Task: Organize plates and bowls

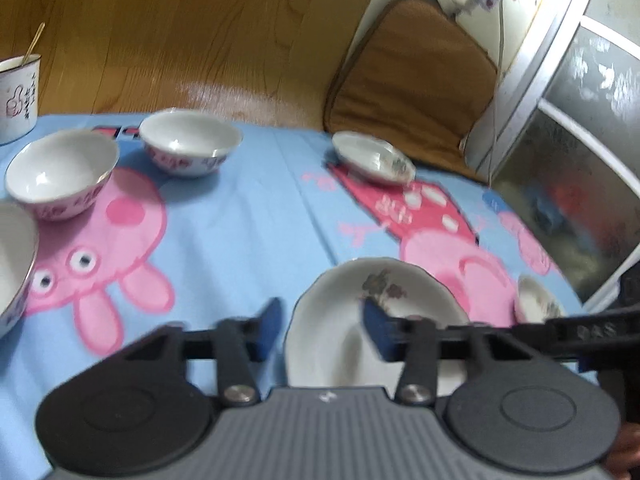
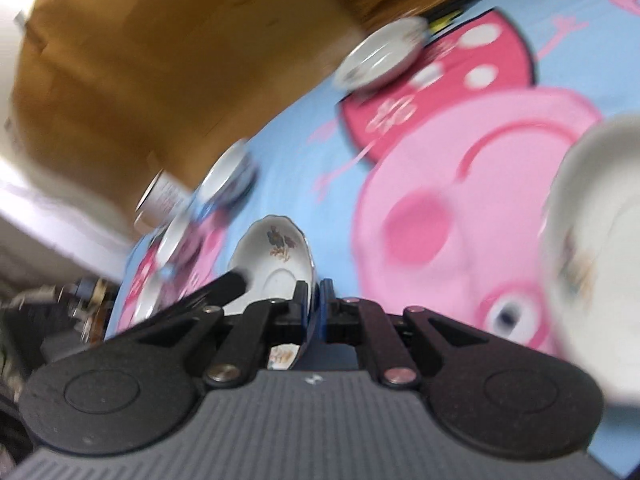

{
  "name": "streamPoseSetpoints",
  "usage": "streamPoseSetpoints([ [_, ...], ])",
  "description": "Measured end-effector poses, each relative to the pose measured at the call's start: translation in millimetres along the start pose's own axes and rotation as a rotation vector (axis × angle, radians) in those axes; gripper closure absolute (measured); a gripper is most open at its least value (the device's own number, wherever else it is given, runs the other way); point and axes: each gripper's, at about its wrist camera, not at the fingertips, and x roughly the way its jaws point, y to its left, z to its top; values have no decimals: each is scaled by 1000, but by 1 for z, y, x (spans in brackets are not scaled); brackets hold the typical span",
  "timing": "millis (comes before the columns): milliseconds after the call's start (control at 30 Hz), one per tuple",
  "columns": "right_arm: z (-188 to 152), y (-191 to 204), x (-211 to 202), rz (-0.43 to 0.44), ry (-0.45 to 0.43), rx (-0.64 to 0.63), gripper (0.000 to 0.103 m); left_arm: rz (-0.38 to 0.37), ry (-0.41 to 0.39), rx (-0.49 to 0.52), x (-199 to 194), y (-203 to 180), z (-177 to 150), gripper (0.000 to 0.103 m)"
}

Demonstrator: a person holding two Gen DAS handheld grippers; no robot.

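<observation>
Big blue cartoon tablecloth (image 1: 248, 216) fills both views, pink pig figures printed across it, wooden floor (image 1: 180, 40) beyond its far edge. In the left wrist view a brown seat cushion (image 1: 412, 76) sits past the table's far right corner, and a white mug (image 1: 18, 96) with a thin stick in it stands at far left.

Left gripper (image 1: 324, 320) angles down over the cloth, jaws partly open, and the near flowered plate (image 1: 376, 320) lies flat on the cloth beneath it. The right blue pad (image 1: 378, 332) hangs over the plate's well, the left pad sits outside the rim; neither is seen pressing, so nothing held. Only this view shows the bowls clearly: two patterned bowls (image 1: 64, 172) (image 1: 190, 142) at the far left, a third cut off by the left edge, a far flowered plate (image 1: 372, 158) near the table's far edge, and a small dish (image 1: 538, 300) at right.

Right wrist view is tilted hard and smeared. Right gripper (image 2: 318, 300) is clamped on the rim of a flowered saucer (image 2: 276, 260), which stands on edge, lifted off the cloth. A white dish (image 2: 592, 248) looms at right, probably another plate, too blurred to say.
</observation>
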Motion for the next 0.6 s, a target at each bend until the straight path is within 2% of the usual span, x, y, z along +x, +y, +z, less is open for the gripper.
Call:
streamPoseSetpoints([
  [100,-25,18,-1,-40,-1,-101,89,8,3,11,-12,4,-13,79],
  [167,-39,27,-1,-58,-13,-140,84,-3,4,3,-21,8,-20,81],
  [233,-49,27,0,-55,-28,-152,80,0,4,-7,-29,10,-25,80],
  [300,-52,27,-7,-61,-61,-161,78,-10,11,1,-33,11,-29,73],
  [400,-60,27,-7,-61,-114,-151,73,-6,8,30,-37,7,-34,73],
  [467,-65,27,-7,-65,-129,-153,75,-2,4,52,-36,4,-37,79],
  [500,-67,28,-7,-73,-136,-159,83,12,2,57,-35,1,-37,82],
  [533,-70,30,-10,-90,-147,-173,84,16,4,60,-35,-1,-36,84],
  [600,-72,33,-18,-122,-197,-195,86,-21,13,52,-34,-5,-32,85],
])
